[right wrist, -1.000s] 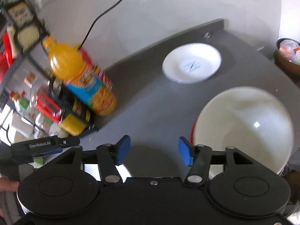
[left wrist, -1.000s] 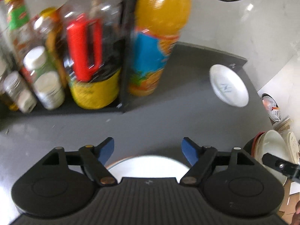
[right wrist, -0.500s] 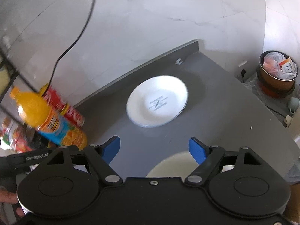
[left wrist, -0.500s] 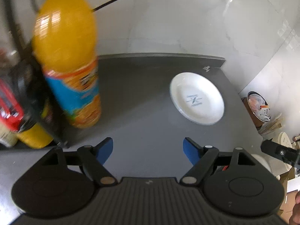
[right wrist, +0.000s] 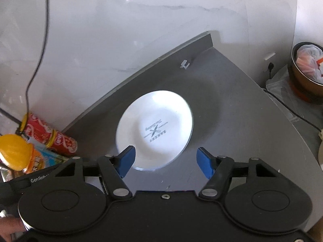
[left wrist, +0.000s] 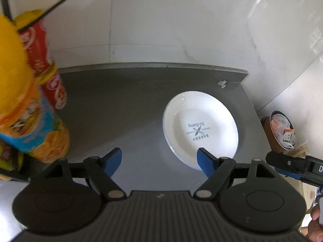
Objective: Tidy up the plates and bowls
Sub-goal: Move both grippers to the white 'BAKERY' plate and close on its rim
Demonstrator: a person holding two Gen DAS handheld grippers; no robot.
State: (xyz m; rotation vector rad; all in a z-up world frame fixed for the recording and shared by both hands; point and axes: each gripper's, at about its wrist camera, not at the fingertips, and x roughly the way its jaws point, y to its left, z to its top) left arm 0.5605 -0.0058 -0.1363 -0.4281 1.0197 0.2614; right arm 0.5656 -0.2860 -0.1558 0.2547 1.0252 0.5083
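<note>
The dark grey countertop (right wrist: 232, 133) is carrying one round white ceramic plate with a printed bakery logo (right wrist: 154, 129), lying flat near the back corner. The right gripper (right wrist: 164, 161) is hovering over its near rim, jaws spread and empty. The left gripper (left wrist: 159, 162), likewise spread, is sitting just left of the plate. Probably best: slide one finger under the rim, then pinch gently.

Both wrist views look down, sharing plate (left wrist: 200, 128) (right wrist: 154, 130).
</note>
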